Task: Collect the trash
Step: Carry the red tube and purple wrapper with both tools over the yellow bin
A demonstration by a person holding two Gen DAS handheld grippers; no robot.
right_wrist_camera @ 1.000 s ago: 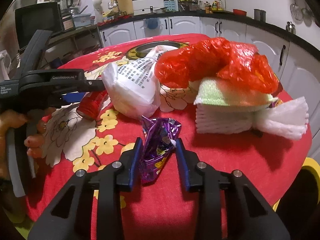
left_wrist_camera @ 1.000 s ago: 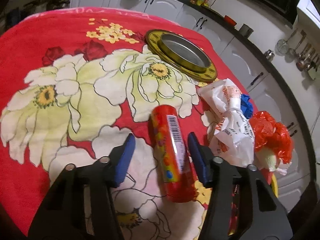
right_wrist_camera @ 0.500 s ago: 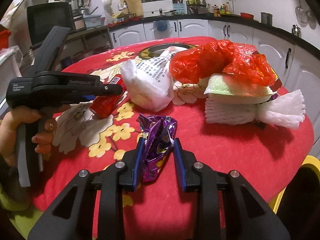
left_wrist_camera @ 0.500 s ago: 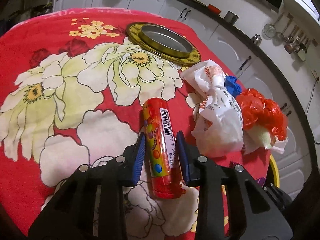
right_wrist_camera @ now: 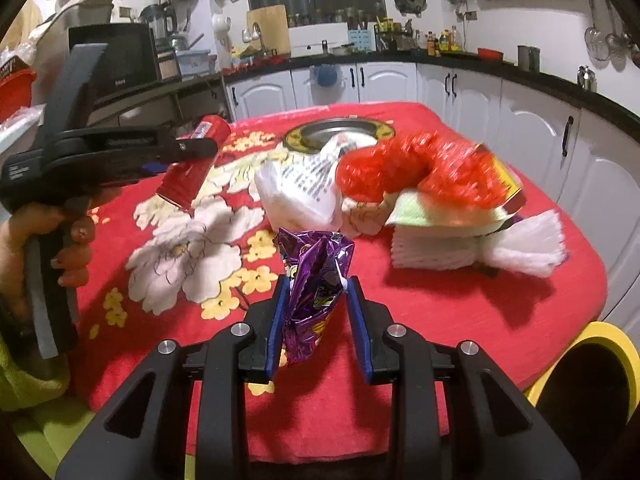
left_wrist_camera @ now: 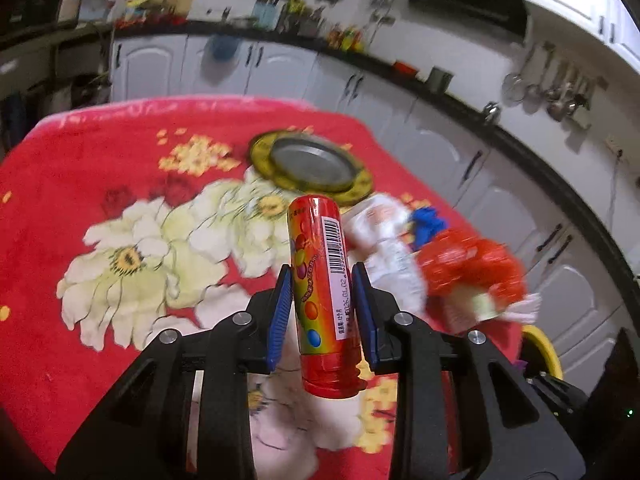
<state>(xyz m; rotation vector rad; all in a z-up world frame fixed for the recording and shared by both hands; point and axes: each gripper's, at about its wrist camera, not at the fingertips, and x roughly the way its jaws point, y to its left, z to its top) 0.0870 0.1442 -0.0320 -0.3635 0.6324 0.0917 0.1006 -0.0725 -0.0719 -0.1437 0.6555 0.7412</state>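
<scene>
My left gripper is shut on a red candy tube with a barcode and holds it lifted above the red flowered tablecloth. The tube also shows in the right wrist view, tilted in the left gripper. My right gripper is shut on a crumpled purple foil wrapper, raised off the table. A white plastic bag, a red plastic bag and white foam netting lie on the table behind.
A round gold-rimmed metal tray sits at the far side of the table. A yellow-rimmed bin stands below the table's right edge. White kitchen cabinets run along the back.
My left gripper has lifted the red tube off the tablecloth and tilted it upward. My right gripper has raised the purple wrapper a little.
</scene>
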